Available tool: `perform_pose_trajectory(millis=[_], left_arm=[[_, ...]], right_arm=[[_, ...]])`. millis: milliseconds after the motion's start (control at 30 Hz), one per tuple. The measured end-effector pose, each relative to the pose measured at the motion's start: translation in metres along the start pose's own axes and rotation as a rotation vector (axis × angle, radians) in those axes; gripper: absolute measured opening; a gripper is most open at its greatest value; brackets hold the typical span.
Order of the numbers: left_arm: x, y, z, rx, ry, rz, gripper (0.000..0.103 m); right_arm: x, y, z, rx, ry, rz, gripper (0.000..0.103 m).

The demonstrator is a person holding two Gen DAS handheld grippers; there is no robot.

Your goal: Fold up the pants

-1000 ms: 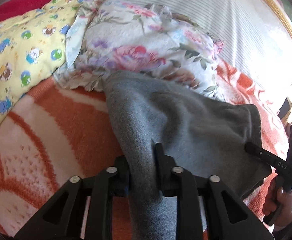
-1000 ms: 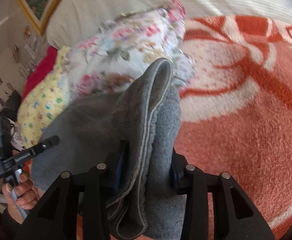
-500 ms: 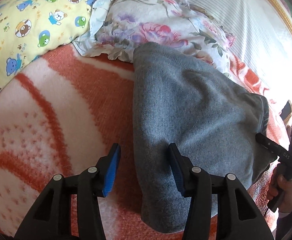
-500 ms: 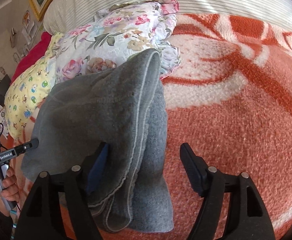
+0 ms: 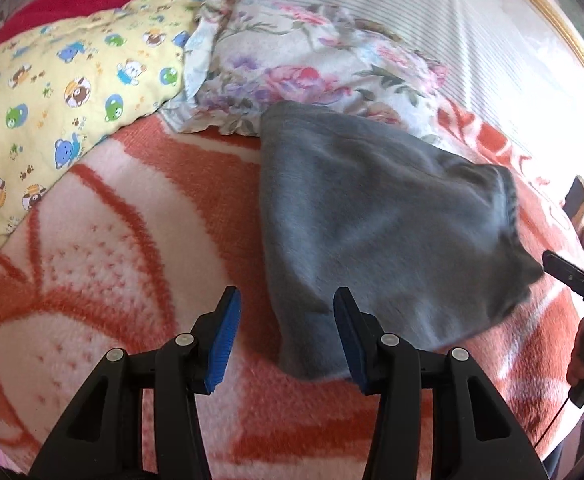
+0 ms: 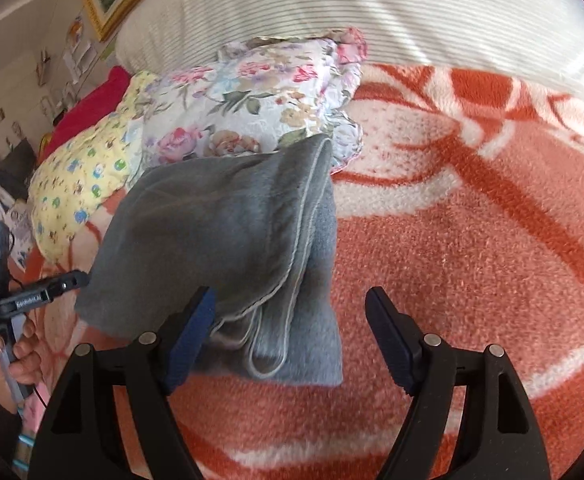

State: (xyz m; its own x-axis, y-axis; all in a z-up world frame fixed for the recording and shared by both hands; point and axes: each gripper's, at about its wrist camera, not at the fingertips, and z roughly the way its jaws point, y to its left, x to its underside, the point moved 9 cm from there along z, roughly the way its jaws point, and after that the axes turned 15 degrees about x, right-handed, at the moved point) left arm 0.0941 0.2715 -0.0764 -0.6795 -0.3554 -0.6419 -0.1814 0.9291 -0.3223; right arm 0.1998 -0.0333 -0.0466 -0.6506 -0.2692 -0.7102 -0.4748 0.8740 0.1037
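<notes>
Left wrist view shows the left gripper (image 5: 286, 334) with its jaws standing apart and holding nothing, the blue pads clear of cloth; the near lower corner of the folded grey pants (image 5: 375, 232) lies just in front of the right-hand finger. The pants rest flat on the orange and white blanket (image 5: 124, 240), their far edge meeting the floral pillow (image 5: 292, 64), with a yellow printed pillow (image 5: 64, 80) further left. Bare blanket spreads wide to the left of the pants. From the right wrist view, the right gripper (image 6: 292, 332) is also spread and empty, its left finger beside the stacked hems of the pants (image 6: 228, 236); open blanket (image 6: 471, 240) fills everything to the right.
</notes>
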Motion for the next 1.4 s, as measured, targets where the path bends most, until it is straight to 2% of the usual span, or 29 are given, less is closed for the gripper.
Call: perform_pose_trajectory(millis=[300,367,433,567,833,1400], left_arm=[[0.008,-0.035,-0.016,0.003,-0.005,0.113,0.051],[0.009,-0.041,-0.019,0.002,-0.008,0.132,0.054],[0.009,-0.046,-0.022,-0.007,-0.015,0.153,0.064],[0.011,-0.055,-0.027,-0.025,-0.021,0.203,0.065],[0.015,-0.069,-0.032,-0.075,-0.033,0.268,0.079],[0.010,-0.082,-0.041,-0.102,-0.046,0.305,0.081]], right_arm=[[0.004,0.026,-0.030,-0.024,-0.030,-0.136,0.082],[0.005,0.032,-0.035,-0.035,-0.033,-0.159,0.085],[0.007,0.039,-0.039,-0.046,-0.027,-0.186,0.086],[0.015,0.053,-0.043,-0.056,-0.015,-0.258,0.090],[0.024,0.067,-0.041,-0.052,0.002,-0.309,0.097],[0.032,0.078,-0.040,-0.039,0.008,-0.373,0.098]])
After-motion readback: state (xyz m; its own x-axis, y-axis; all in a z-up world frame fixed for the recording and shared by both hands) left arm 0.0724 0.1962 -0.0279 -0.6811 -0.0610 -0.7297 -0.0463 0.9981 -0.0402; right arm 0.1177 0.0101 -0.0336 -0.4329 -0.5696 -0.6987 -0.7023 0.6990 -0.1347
